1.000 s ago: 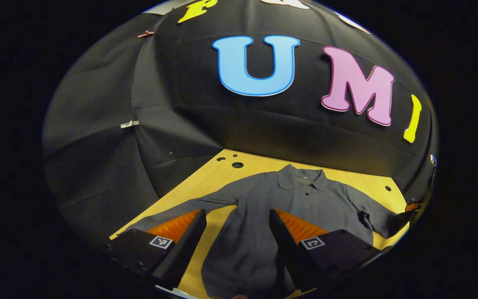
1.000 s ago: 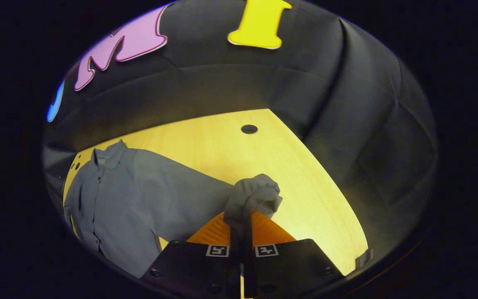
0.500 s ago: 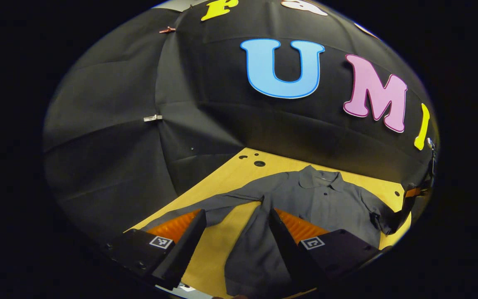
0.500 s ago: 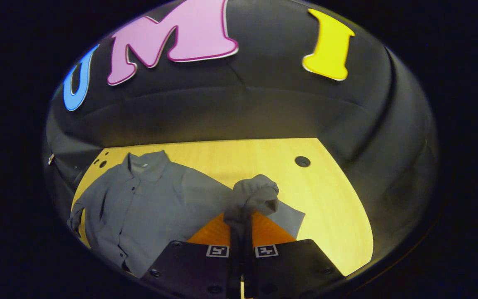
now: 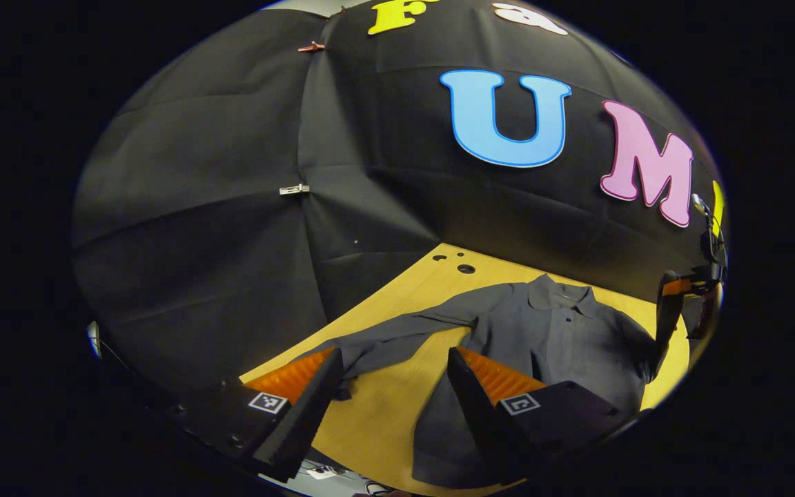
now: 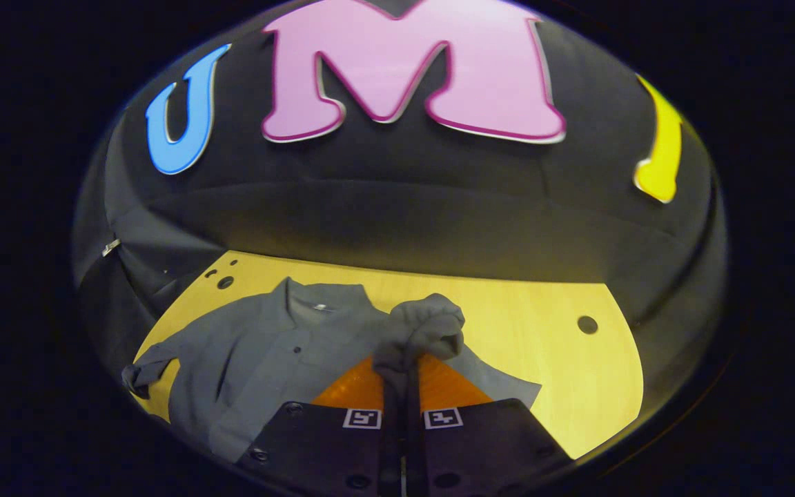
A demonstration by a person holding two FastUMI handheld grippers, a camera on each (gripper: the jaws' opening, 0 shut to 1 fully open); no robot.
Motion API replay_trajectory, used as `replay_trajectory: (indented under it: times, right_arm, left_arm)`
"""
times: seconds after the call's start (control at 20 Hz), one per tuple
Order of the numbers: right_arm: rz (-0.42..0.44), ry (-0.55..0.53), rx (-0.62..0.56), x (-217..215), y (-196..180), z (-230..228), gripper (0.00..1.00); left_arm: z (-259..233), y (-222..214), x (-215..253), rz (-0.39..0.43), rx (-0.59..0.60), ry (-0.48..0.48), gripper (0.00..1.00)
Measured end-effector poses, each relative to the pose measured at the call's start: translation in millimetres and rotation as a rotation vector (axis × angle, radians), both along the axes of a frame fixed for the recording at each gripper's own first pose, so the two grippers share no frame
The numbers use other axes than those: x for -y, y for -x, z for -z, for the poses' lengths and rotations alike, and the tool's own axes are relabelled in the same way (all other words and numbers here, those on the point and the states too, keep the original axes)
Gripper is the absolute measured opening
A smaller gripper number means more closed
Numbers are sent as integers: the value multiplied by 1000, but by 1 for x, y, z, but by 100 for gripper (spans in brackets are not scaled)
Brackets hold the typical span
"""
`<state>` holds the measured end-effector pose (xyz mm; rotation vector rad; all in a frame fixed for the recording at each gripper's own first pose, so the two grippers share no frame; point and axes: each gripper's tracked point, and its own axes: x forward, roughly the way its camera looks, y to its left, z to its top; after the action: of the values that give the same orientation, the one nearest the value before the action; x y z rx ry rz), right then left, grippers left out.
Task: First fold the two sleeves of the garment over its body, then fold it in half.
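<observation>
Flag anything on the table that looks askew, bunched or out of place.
The dark grey collared shirt lies flat on the yellow wooden table except one sleeve, bunched into a wad in the right gripper's shut jaws. The other sleeve lies spread out, unfolded, near the open left gripper.

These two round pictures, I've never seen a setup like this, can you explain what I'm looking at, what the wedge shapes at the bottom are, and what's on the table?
A person holds a two-finger gripper in each hand, and each gripper carries a fisheye camera looking forward along its own fingers. Those fingers are the wedges at the bottom.

In the left gripper view, the left gripper is open and holds nothing. Past it, a grey collared shirt lies on a yellow wooden table, one sleeve spread out flat. At that view's far right edge is the other gripper.

In the right gripper view, the right gripper is shut on the shirt's other sleeve, bunched and lifted over the shirt's body.
</observation>
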<state>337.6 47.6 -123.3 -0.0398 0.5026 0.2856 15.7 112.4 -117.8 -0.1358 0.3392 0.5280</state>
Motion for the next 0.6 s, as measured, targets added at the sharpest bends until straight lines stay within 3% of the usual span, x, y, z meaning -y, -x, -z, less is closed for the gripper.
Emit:
replay_trajectory:
  times: [0.55,0.6]
  right_arm:
    - [-330,65,-13,-225,18,25,8]
    - [-355,63,-17,-245,21,30,12]
  left_arm:
    - [-11,33,-39,-119,11,9,96]
    - [-9,35,-42,-127,10,12,96]
